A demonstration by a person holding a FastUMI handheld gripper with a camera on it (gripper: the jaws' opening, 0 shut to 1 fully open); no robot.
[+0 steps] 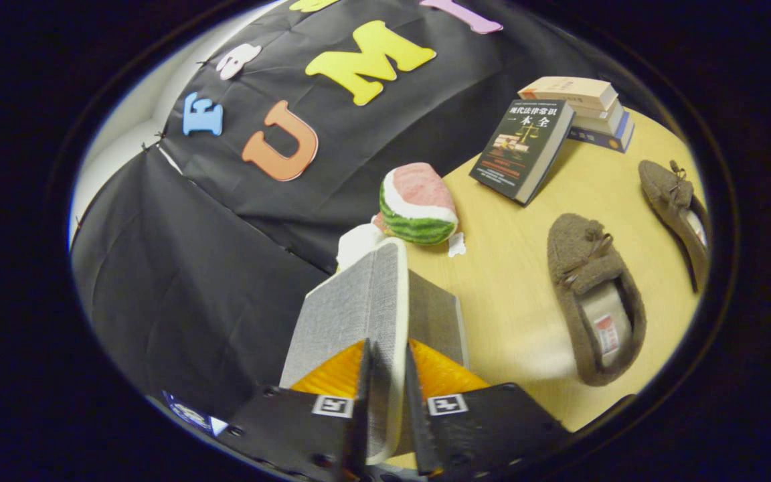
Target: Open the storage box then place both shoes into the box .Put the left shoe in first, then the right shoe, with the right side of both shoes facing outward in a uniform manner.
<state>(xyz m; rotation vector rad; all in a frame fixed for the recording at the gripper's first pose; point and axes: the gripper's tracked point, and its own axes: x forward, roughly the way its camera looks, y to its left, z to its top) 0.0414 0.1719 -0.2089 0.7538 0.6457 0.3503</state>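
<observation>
**Q:** Fingers first — what were they doing?

**R:** Fingers [385,375] were clamped on the rim of the grey lid [352,314] of the storage box [434,320], one on each face of the panel, which stood raised on edge between them.

**Q:** So which step was in hand?

**R:** Opening the box, I'd judge; neither shoe was inside yet. The next move probably called for swinging the lid fully clear, letting go, then going for the left shoe.

**Q:** Where were the shoes?

**R:** Both lay on the worktop [506,281] beyond the box: the nearer brown shoe [593,301] just beside it, the farther shoe [676,207] well apart. Which was the left I couldn't tell.

**Q:** Anything else?

**R:** A watermelon toy [417,204] sat behind the lid, with a leaning book [523,150] and stacked books [586,110] further off.

**Q:** And the pose?

**R:** The view was tilted, so the tool seemed rolled sideways and aimed along the lid.
</observation>
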